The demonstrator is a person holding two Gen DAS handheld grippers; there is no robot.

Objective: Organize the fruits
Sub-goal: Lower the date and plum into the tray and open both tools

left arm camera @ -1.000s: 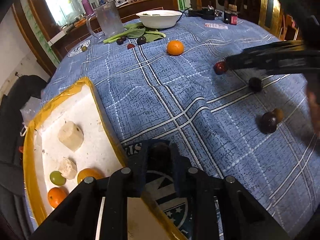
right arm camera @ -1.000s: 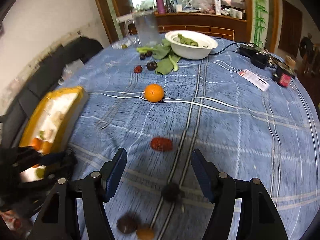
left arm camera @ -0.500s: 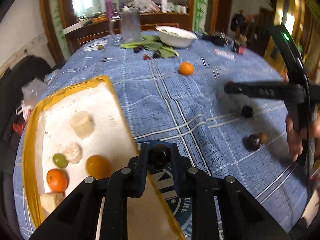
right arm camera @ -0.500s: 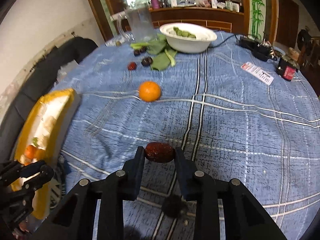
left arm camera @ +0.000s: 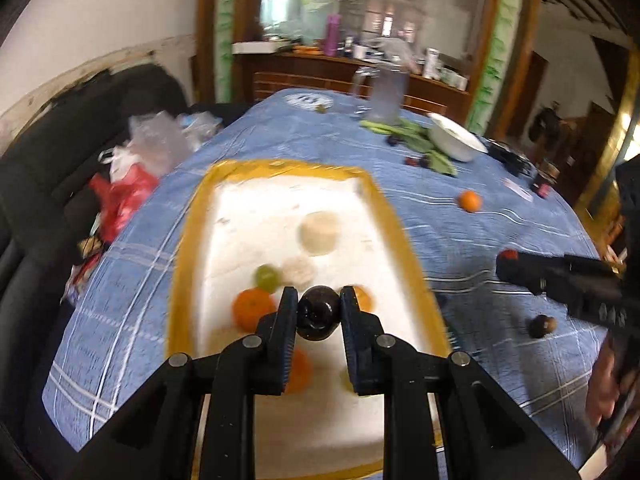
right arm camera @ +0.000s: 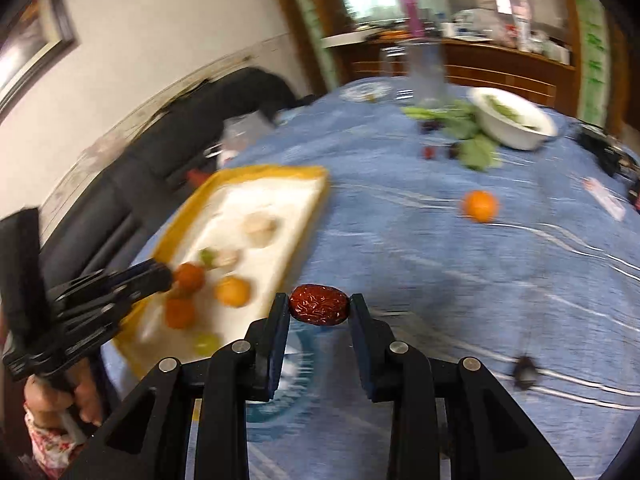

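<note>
Left tongs (left arm camera: 319, 312) pinch a dark plum (left arm camera: 318, 313) over the tray (left arm camera: 188, 240); right tongs (right arm camera: 319, 307) clamp a red date (right arm camera: 319, 305) endwise.

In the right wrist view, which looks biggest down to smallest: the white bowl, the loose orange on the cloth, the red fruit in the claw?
1. White bowl
2. Red fruit, though nearness to the camera inflates it
3. Loose orange

The left hand-held gripper (left arm camera: 319, 307) is closed, both fingers (left arm camera: 287, 312) pressing a dark round fruit (left arm camera: 318, 312) at their tips. The right hand-held gripper (right arm camera: 319, 308) is likewise clamped, a wrinkled red date (right arm camera: 319, 305) held crosswise between its fingertips. The person's left hand (right arm camera: 60, 396) grips its handle
</note>
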